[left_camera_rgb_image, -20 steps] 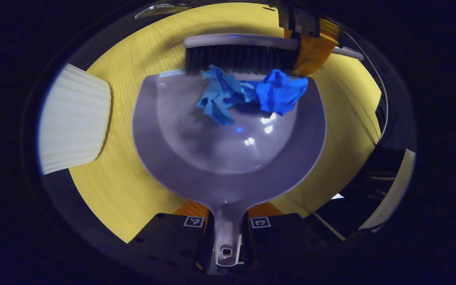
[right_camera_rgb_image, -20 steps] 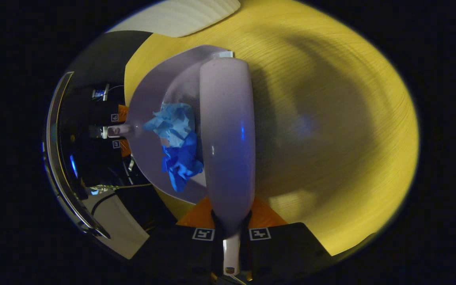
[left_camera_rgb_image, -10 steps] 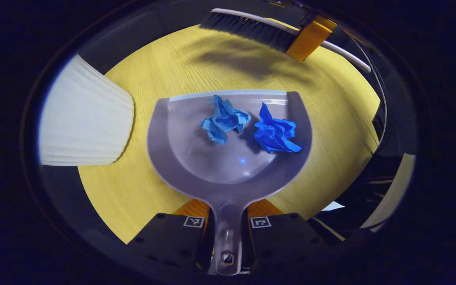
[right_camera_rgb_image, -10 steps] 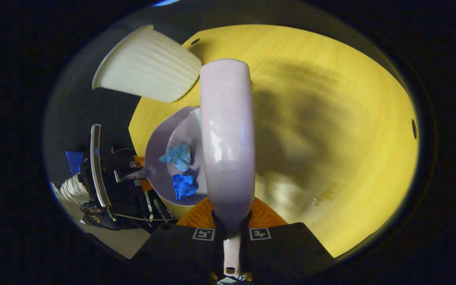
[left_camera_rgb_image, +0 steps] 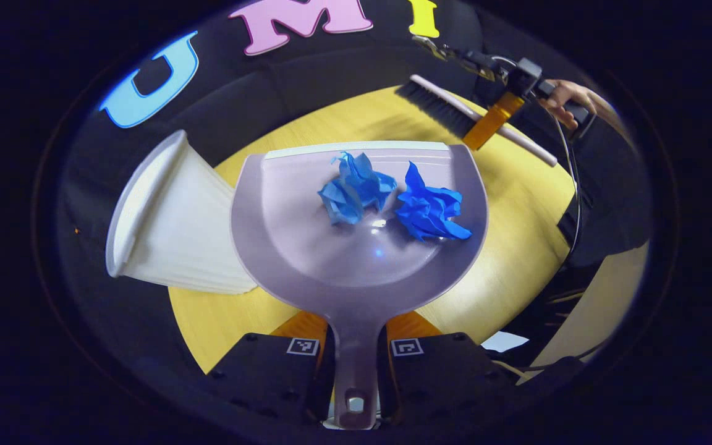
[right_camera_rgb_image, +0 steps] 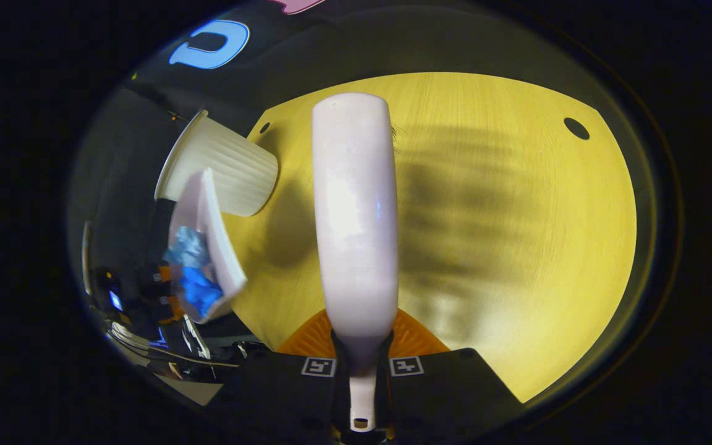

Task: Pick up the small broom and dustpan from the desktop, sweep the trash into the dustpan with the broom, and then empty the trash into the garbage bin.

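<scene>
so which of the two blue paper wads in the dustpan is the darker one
The darker blue paper wad is the one on the right in the left gripper view, nearer the dustpan's right wall. The wad beside it on the left is a paler blue.

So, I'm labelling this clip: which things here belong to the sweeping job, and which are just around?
Job:
- dustpan
- two blue paper wads
- broom
- white ribbed bin

Just around:
- yellow desktop
- cables
</scene>
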`<action>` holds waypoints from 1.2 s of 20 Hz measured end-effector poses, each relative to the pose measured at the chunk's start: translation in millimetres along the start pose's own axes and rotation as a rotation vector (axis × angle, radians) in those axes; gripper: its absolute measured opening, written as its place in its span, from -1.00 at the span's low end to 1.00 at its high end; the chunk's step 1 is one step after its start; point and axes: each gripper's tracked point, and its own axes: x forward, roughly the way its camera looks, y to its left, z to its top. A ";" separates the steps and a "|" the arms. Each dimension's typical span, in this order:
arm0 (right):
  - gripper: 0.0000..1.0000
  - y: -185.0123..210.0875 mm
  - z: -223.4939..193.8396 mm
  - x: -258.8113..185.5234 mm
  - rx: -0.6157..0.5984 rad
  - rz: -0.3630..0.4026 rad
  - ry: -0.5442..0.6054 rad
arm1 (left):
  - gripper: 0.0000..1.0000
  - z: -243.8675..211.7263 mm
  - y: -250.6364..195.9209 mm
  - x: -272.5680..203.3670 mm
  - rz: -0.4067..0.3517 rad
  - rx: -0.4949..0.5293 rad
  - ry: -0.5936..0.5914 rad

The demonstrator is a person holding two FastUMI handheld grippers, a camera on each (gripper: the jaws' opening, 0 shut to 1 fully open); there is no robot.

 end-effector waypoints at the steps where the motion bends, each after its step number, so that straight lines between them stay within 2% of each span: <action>1: -0.67 4.3 2.0 0.6 -0.005 -0.017 0.003 | -0.48 -0.3 0.9 3.4 0.033 0.004 -0.028; 4: -0.67 19.1 -5.5 15.9 -0.029 -0.046 0.012 | -0.44 1.3 8.6 7.0 0.155 0.017 -0.086; 9: -0.66 30.4 -15.9 26.6 -0.031 -0.023 0.013 | -0.49 0.9 14.9 12.6 0.370 0.050 -0.081; 12: -0.67 27.9 -27.5 23.6 -0.052 -0.057 0.011 | -0.49 -2.3 11.9 16.9 0.478 0.053 -0.004; 14: -0.66 29.5 -32.3 26.9 -0.076 -0.078 0.018 | -0.48 -3.1 12.3 20.7 0.564 0.094 0.066; 17: -0.66 36.5 -38.3 32.3 -0.095 -0.074 0.029 | -0.49 0.0 6.5 26.6 0.620 0.148 0.178; 19: -0.66 33.6 -42.4 29.1 -0.105 -0.075 0.035 | -0.48 0.1 10.8 28.8 0.666 0.215 0.255; 22: -0.66 33.1 -47.1 30.2 -0.109 -0.082 0.040 | -0.48 6.3 8.7 21.9 0.786 0.347 0.343; 24: -0.67 36.0 -52.7 36.3 -0.119 -0.092 0.040 | -0.48 1.6 14.3 18.0 0.829 0.400 0.384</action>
